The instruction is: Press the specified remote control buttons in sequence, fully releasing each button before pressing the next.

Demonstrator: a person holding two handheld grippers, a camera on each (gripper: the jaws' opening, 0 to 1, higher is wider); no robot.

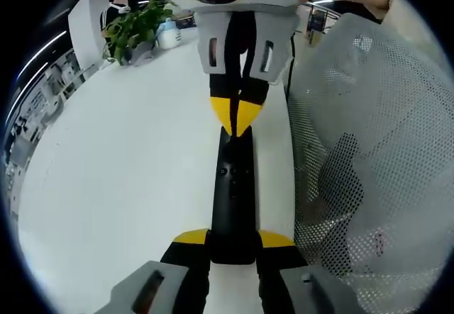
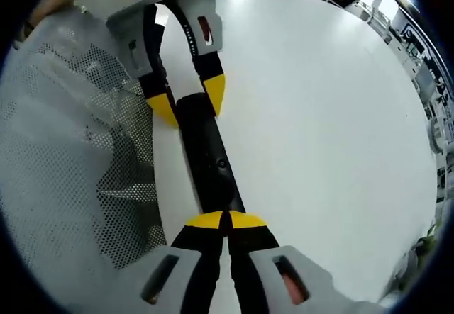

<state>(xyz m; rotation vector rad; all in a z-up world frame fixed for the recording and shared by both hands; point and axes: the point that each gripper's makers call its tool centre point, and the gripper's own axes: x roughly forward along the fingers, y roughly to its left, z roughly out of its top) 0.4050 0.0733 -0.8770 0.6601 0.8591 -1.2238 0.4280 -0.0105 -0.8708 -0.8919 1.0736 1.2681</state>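
A slim black remote (image 1: 233, 193) lies lengthwise on the white table (image 1: 120, 158). My left gripper (image 1: 233, 239) holds its near end, one yellow-tipped jaw on each side. From the top of the left gripper view my right gripper (image 1: 241, 119) comes down with its tips together, resting on the remote's far part. In the right gripper view the right gripper (image 2: 227, 220) is shut, its joined tips on the remote (image 2: 209, 151), just short of a small round button. The left gripper (image 2: 189, 101) straddles the other end there.
White mesh material (image 1: 376, 151) borders the table edge beside the remote, seen too as mesh (image 2: 64, 151). A potted green plant (image 1: 138, 27) and a white container (image 1: 169, 36) stand at the table's far end, with a person behind them.
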